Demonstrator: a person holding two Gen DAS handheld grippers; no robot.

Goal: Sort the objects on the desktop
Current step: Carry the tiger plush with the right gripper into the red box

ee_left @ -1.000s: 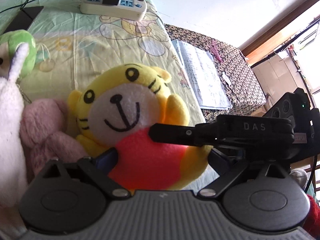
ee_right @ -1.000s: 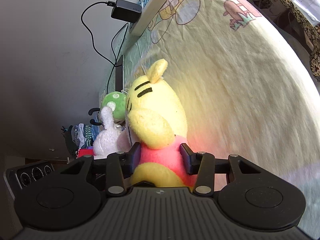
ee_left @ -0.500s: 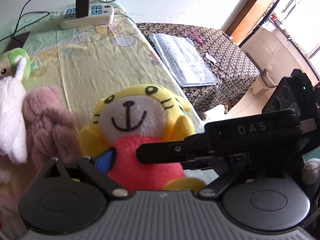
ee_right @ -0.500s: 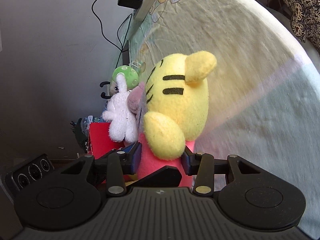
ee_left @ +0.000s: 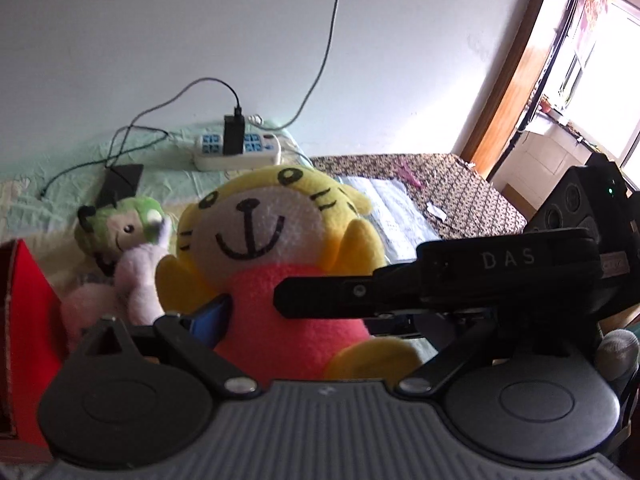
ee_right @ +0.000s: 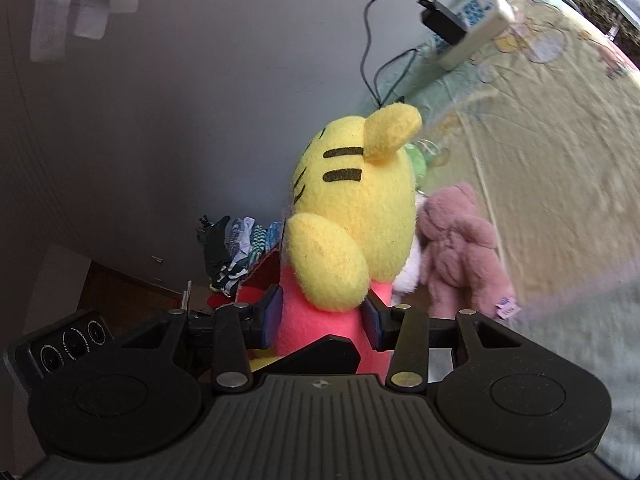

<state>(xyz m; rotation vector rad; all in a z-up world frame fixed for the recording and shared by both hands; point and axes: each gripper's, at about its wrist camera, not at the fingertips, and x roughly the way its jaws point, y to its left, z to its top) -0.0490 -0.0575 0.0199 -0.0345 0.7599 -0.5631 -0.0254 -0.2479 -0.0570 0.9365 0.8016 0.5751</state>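
Note:
A yellow tiger plush (ee_left: 276, 248) with a red body hangs upright in the air, held by both grippers. My right gripper (ee_right: 322, 316) is shut on its red belly, one blue pad in front and one behind. That gripper's front finger (ee_left: 360, 290) crosses the belly in the left wrist view. My left gripper (ee_left: 316, 316) holds the plush by its sides. Its left blue pad (ee_left: 212, 316) presses the red body, and its right finger is hidden behind the right gripper. From the side, the tiger plush (ee_right: 356, 216) rises above a red box (ee_right: 260, 276).
A green-capped plush (ee_left: 120, 228), a pale plush (ee_left: 136, 280) and a pink plush (ee_right: 456, 248) lie on the bed sheet (ee_right: 560, 160). The red box (ee_left: 28, 300) stands at the left. A power strip (ee_left: 240, 152), a dark phone (ee_left: 120, 180) and papers (ee_left: 400, 208) lie further back.
Both grippers have lifted the tiger plush off the sheet and carried it up and left towards the red box. The other plush toys have stayed where they were.

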